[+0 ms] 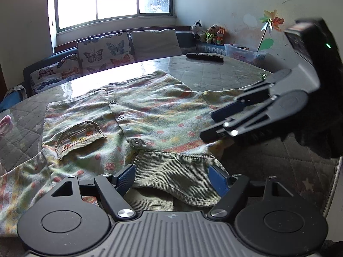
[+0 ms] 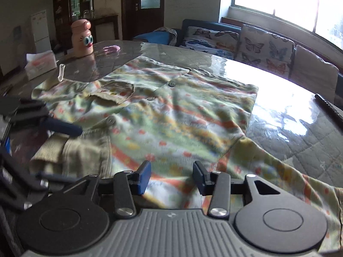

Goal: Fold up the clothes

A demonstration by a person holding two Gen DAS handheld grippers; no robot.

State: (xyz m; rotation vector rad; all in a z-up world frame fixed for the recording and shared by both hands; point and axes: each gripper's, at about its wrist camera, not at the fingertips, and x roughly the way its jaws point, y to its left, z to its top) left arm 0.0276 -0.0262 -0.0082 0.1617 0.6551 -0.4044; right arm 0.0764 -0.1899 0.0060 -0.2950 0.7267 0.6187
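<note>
A child's button-up shirt (image 1: pixel 150 111), pale green with orange and yellow print, lies spread front-up on the table. It has a corduroy pocket (image 1: pixel 79 139) and a corduroy collar (image 1: pixel 173 171). My left gripper (image 1: pixel 172 178) is open, its blue-padded fingers standing on either side of the collar. My right gripper (image 1: pixel 209 126) is open and hovers low over the shirt's shoulder beside the collar. In the right wrist view the right gripper (image 2: pixel 171 178) stands over the printed shirt (image 2: pixel 171 111), with a sleeve (image 2: pixel 289 171) trailing to the right.
The glossy quilt-patterned table (image 1: pixel 214 75) carries a black remote (image 1: pixel 204 58). In the right wrist view it also holds a pink cartoon bottle (image 2: pixel 82 38) and a tissue box (image 2: pixel 39 64). A sofa with butterfly cushions (image 1: pixel 105 51), plush toys (image 1: pixel 212 34) and a plastic box (image 1: pixel 244 52) lie behind it.
</note>
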